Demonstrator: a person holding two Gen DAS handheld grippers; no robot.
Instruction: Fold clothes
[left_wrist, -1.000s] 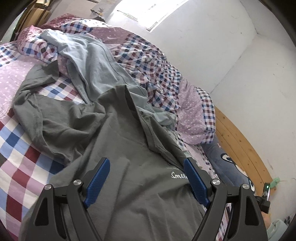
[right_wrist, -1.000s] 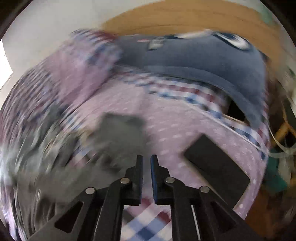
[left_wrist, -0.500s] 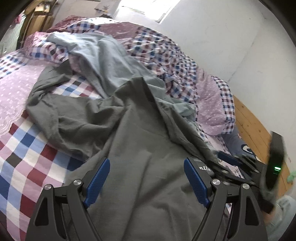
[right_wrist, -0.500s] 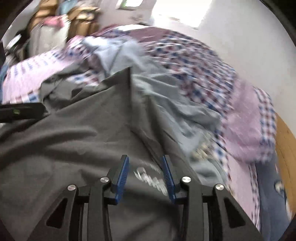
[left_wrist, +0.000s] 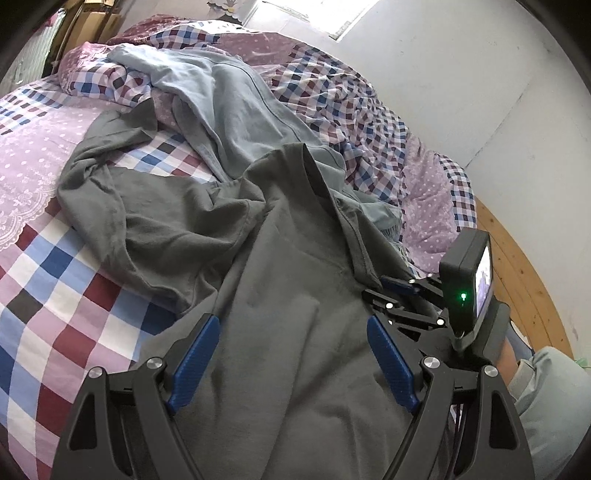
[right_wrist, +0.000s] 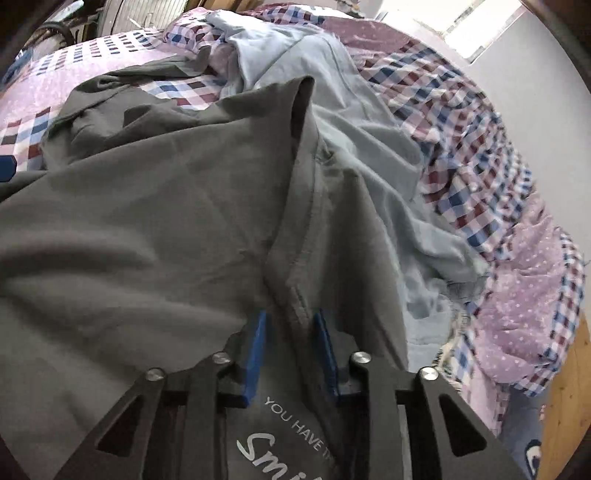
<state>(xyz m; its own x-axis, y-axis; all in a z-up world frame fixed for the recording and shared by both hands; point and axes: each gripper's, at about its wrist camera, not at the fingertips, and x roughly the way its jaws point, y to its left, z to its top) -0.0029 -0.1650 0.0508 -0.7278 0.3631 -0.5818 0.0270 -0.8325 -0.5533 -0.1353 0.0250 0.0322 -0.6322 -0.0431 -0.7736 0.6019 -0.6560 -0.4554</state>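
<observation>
A grey T-shirt (left_wrist: 288, 258) lies rumpled across the bed, its white printed lettering (right_wrist: 284, 435) showing in the right wrist view. My left gripper (left_wrist: 291, 325) hovers open just above the shirt's body, with the blue pads wide apart and nothing between them. My right gripper (right_wrist: 291, 314) is shut on a raised fold at the grey T-shirt's (right_wrist: 166, 221) edge. Creases run out from the pinch. In the left wrist view the right gripper (left_wrist: 391, 286) sits at the shirt's right edge. A light blue garment (left_wrist: 236, 99) lies behind, partly under the grey one.
The bed has a checked and dotted purple sheet (left_wrist: 55, 295), and a bunched checked duvet (left_wrist: 351, 122) lies along the far side by the white wall. Curved wood (left_wrist: 524, 280) borders the right. A person's pale sleeve (left_wrist: 546, 387) shows behind the right gripper. A navy cushion (right_wrist: 528, 443) lies low right.
My right gripper swung from the pillow end over to the grey T-shirt and closed its fingers on a fold. The left gripper stayed open over the shirt, shifting slightly.
</observation>
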